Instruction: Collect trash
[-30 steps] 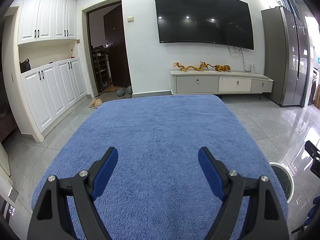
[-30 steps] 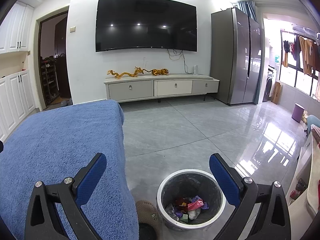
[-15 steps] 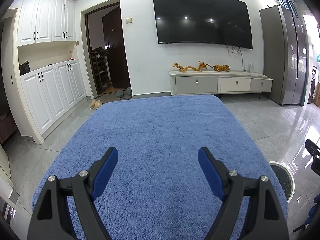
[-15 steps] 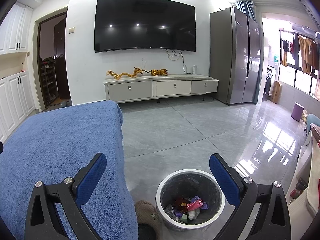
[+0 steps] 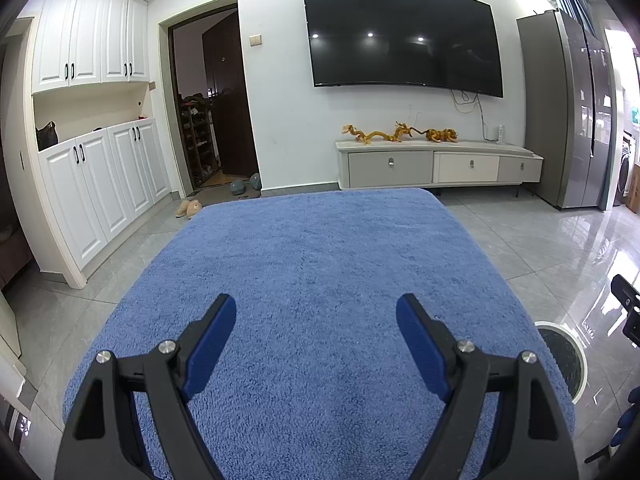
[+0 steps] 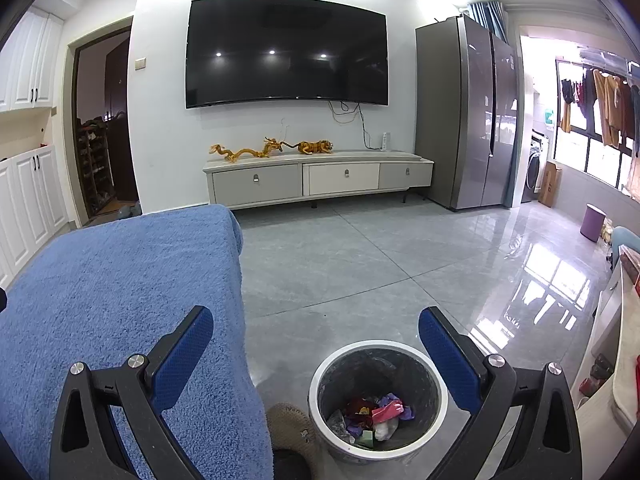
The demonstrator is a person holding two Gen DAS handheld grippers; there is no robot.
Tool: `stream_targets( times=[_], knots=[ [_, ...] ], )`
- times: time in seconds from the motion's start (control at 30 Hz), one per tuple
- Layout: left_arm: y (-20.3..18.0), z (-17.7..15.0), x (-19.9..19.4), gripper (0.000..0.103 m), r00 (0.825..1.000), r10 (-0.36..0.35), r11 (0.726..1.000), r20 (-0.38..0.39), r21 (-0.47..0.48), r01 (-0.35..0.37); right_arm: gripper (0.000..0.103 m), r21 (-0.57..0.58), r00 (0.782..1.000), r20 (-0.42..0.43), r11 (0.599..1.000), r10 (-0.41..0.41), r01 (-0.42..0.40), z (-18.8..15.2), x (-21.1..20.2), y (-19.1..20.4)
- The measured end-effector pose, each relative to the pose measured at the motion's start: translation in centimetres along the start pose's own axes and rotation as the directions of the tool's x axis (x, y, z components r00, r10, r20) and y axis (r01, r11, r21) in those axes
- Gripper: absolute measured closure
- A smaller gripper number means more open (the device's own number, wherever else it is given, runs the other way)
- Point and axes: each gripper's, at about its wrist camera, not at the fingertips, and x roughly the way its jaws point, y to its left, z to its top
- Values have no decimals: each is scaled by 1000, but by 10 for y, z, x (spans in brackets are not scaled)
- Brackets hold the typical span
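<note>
A round white-rimmed trash bin (image 6: 378, 452) with a dark liner stands on the floor right of the blue-covered table; several crumpled wrappers (image 6: 374, 416) lie inside. My right gripper (image 6: 316, 322) is open and empty, held above the bin and the table's right edge. My left gripper (image 5: 316, 310) is open and empty over the blue towel-covered table (image 5: 320, 248). The bin's rim shows in the left wrist view (image 5: 578, 364) at the right. No trash shows on the table.
A TV cabinet (image 6: 320, 180) with gold figurines stands under a wall TV. A grey fridge (image 6: 468, 116) is at the right, white cupboards (image 5: 100, 176) at the left. A brown slipper (image 6: 290, 426) lies beside the bin. A purple stool (image 6: 594, 222) stands far right.
Both views have shifted only slightly. Both grippers stay open and empty.
</note>
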Motion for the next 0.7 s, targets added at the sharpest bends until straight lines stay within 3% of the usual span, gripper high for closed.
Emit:
stream_targets(
  times=[0.7],
  knots=[
    [-1,-2,3,21,1000,-6,1000,-12,2,6,0,9,1000,2,1000,-4,4,-1,-2,0]
  ],
)
